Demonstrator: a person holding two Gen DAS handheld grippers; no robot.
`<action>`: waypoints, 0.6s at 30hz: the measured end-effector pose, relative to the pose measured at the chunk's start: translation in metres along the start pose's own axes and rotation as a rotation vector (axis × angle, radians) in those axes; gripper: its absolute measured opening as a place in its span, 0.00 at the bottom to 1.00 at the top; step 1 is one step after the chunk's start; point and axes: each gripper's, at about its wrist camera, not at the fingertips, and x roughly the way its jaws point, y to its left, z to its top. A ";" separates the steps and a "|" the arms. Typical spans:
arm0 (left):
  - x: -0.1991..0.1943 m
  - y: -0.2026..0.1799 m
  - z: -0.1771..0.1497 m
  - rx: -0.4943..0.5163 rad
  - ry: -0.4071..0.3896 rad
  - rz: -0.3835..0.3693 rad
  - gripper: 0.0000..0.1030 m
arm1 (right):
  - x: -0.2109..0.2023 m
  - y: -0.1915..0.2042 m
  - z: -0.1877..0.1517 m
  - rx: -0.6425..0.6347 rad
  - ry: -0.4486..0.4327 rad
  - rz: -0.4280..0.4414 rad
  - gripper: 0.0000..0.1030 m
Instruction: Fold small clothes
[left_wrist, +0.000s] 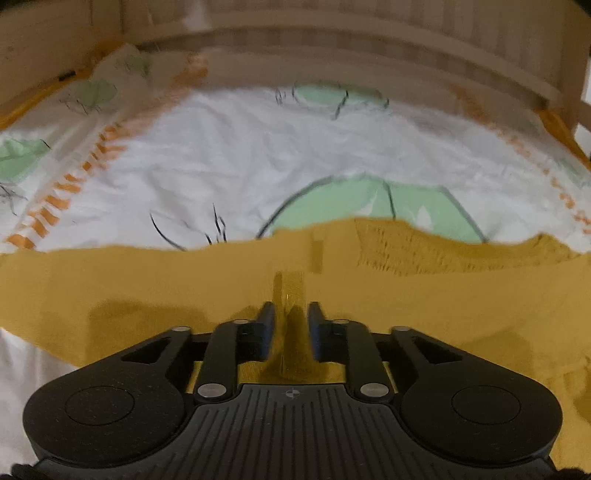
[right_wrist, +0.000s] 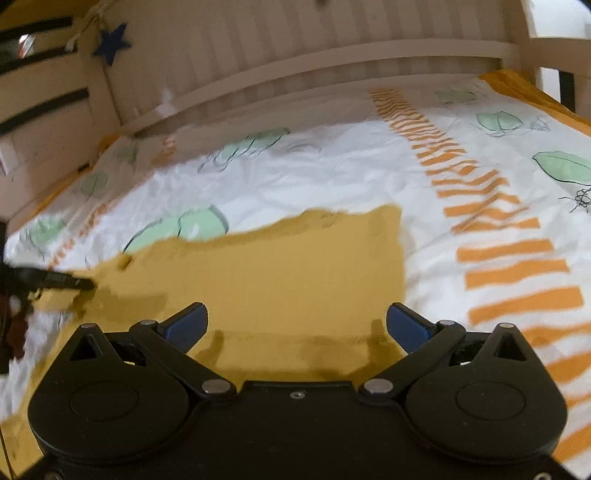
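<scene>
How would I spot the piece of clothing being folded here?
Look at the bed sheet, white with green leaves and orange stripes. Lying on it is the mustard-yellow garment, pinched by the left gripper. It is the only plain, single-coloured cloth there.

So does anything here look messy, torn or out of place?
Nothing looks torn or spilled. The mustard garment lies mostly flat on the printed bedsheet, its far edge uneven. The left gripper pinches a fold; the right gripper is open.
</scene>
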 end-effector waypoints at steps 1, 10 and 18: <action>-0.007 -0.001 0.000 -0.003 -0.025 0.003 0.23 | 0.002 -0.006 0.005 0.012 -0.002 -0.003 1.00; -0.034 -0.019 0.006 0.027 -0.082 -0.066 0.31 | 0.028 -0.042 0.034 0.065 0.026 -0.025 1.00; 0.008 -0.045 -0.017 0.073 0.020 -0.147 0.31 | 0.051 -0.064 0.045 0.139 0.040 -0.010 1.00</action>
